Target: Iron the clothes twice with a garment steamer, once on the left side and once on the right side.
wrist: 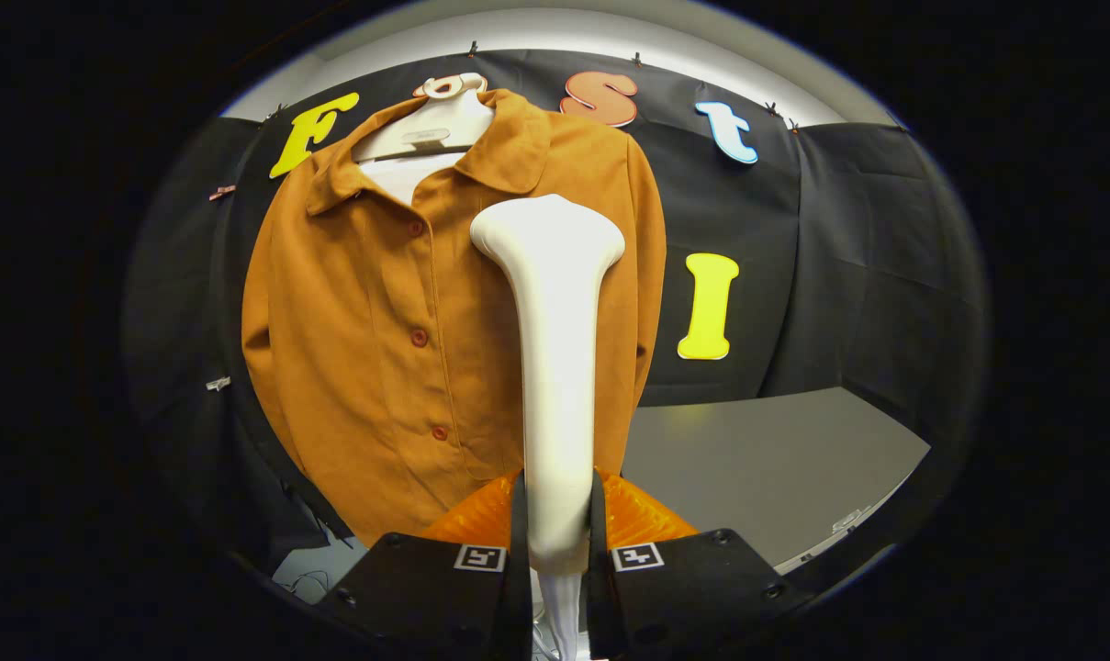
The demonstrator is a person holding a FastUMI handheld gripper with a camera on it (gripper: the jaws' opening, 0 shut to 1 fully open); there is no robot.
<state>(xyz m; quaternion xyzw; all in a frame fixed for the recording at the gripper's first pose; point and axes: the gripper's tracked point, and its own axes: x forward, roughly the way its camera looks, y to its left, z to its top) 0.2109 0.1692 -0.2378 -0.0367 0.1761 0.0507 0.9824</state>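
A brown-orange button-up shirt (371,312) hangs on a white hanger (435,119) against the booth's black wall. My gripper (557,523) is shut on the handle of a white garment steamer (555,349), both fingers pressing its sides. The steamer stands upright beyond the fingers. Its wide head (547,234) is raised over the shirt's right half, just below the collar, with its back toward me. Whether the head touches the cloth I cannot tell. The steamer hides a strip of the shirt's right front. A white cord trails down from the handle between the fingers.
A grey table (775,468) lies to the right of the shirt, below the wall. Black cloth hangs behind and on both sides. Some cables lie on the floor near the shirt's lower left hem.
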